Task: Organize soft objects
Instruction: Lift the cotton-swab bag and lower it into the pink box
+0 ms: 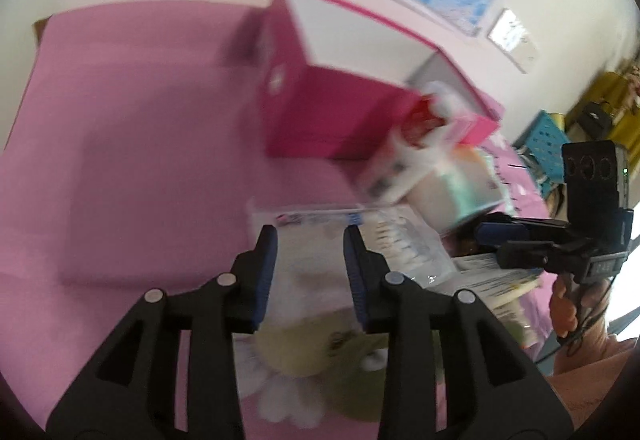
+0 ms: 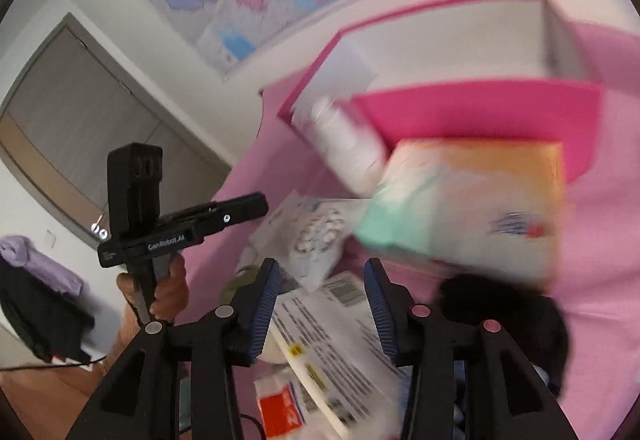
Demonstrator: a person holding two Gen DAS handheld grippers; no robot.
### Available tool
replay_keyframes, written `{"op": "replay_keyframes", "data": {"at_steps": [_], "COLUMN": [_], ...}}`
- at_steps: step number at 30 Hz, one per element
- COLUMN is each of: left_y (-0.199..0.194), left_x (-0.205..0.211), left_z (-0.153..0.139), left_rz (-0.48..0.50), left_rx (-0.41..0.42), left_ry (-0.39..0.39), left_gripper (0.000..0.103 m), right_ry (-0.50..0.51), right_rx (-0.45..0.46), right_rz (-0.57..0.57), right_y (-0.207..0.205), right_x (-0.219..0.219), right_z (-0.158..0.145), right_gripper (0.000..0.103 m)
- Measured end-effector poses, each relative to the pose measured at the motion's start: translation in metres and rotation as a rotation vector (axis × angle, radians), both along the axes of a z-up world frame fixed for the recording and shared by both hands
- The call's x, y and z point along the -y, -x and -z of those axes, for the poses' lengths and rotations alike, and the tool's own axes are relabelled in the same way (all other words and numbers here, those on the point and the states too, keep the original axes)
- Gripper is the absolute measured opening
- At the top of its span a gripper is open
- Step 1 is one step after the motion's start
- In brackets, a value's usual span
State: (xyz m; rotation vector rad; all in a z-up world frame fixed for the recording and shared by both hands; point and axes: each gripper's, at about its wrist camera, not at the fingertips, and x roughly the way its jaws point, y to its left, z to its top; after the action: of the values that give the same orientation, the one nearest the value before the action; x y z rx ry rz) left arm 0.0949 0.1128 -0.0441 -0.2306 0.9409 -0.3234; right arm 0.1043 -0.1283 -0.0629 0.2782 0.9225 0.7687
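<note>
Pink-covered bed (image 1: pixel 132 143), person working with a pair of tongs in each hand. The magenta box (image 1: pixel 320 111) is sitting open near the wall side of the bed; its white inside is looking bare as far as I can see (one far corner is hidden in both views), so I judge that little or nothing is packed away yet. The soft goods are lying loose in a heap just in front of the box: a tissue pack with an orange and green wrapper (image 2: pixel 472 199), a clear bag of cotton pads (image 2: pixel 316 236), a flat printed packet (image 2: pixel 332 340), a small red-and-white pack (image 2: pixel 280 408), something dark and fuzzy (image 2: pixel 504 316) at the right edge of the heap, and a green plush with white petals (image 1: pixel 320 364) nearest the left hand. A white bottle-like thing (image 2: pixel 344 135) is leaning against the box's near wall; too blurred to name. The left tongs (image 1: pixel 310 240) are standing partly open over the cotton-pad bag with nothing gripped. The right tongs (image 2: pixel 322 272) are standing moderately open above the printed packet, pads not pressing on it. Both views are smeared, so the hands are moving. Nearly the whole job is waiting: each item needs lifting into the box.
</note>
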Motion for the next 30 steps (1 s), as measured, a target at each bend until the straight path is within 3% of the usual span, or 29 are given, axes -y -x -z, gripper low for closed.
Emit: {"op": "replay_keyframes", "data": {"at_steps": [4,7,17,20,21,24,30], "left_y": [0.004,0.010,-0.001,-0.003,-0.003,0.001,0.024], "left_x": [-0.012,-0.016,0.002,0.005,0.005,0.003,0.001], "left_z": [0.012,0.012,0.024,0.026,0.026,0.024,-0.004], "left_rz": [-0.022,-0.029,0.095,0.109,0.105,0.091,0.080], "left_rx": [-0.029,-0.029,-0.096,-0.104,-0.102,-0.095,-0.012], "left_ry": [0.022,0.011,-0.001,0.024,0.023,0.031,0.046], "left_gripper": [0.040,0.057,0.057,0.047,0.045,0.039,0.034], "right_ry": [0.048,0.075,0.098,0.083,0.083,0.104,0.123], "right_rx": [-0.077,-0.105,-0.174,-0.170,-0.158,-0.102,0.029], "right_rz": [-0.027,-0.025,-0.024,-0.044,-0.045,-0.041,-0.030], "right_y": [-0.017,-0.019,-0.030,-0.030,-0.028,-0.021,-0.003], "right_x": [-0.021,-0.025,-0.038,-0.047,-0.049,-0.052,-0.047], "right_z": [0.013,0.021,0.033,0.035,0.035,0.033,0.013], "right_gripper": [0.046,0.046,0.058,0.058,0.055,0.025,0.017]}}
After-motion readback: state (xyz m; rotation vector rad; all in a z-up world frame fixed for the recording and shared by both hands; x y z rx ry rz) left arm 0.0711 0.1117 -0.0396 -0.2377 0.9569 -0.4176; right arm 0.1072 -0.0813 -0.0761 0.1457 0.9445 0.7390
